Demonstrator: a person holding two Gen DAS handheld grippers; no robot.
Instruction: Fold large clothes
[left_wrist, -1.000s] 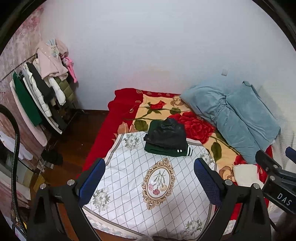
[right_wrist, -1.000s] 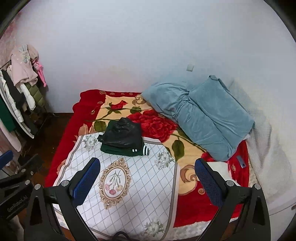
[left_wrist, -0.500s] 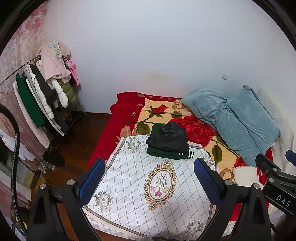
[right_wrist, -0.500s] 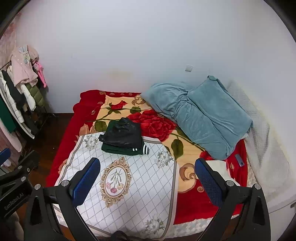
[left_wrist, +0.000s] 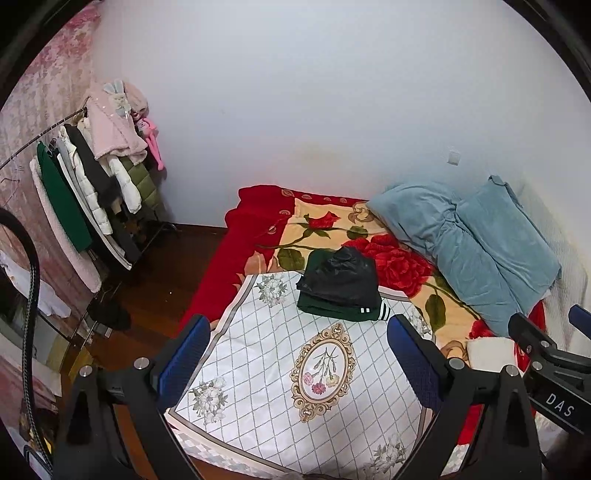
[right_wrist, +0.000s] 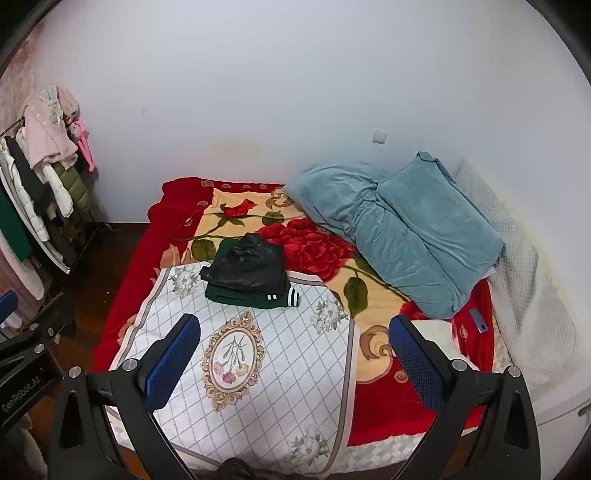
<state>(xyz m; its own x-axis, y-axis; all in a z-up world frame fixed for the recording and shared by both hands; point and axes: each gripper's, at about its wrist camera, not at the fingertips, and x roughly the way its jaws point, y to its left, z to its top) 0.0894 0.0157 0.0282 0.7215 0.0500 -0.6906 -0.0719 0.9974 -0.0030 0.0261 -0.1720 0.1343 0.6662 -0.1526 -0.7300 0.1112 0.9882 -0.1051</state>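
Note:
A folded black garment (left_wrist: 341, 275) lies on a folded dark green garment (left_wrist: 338, 308) with white stripes, stacked on the far part of a white quilted sheet (left_wrist: 295, 373) on the bed. The stack also shows in the right wrist view (right_wrist: 245, 271). My left gripper (left_wrist: 295, 356) is open and empty, held high above the sheet's near end. My right gripper (right_wrist: 295, 358) is open and empty, also well above and short of the stack. The right gripper's body shows at the right edge of the left wrist view (left_wrist: 550, 358).
A red rose blanket (right_wrist: 314, 243) covers the bed. A blue-grey folded duvet (right_wrist: 402, 225) lies at the back right by the wall. A clothes rack (left_wrist: 85, 195) with hanging coats stands left, over a wooden floor (left_wrist: 166, 266). A phone (right_wrist: 477, 320) lies on the blanket's right edge.
Both grippers have pulled back and risen from the bed, so the stack looks smaller and more wall and floor show. Both stay open and empty.

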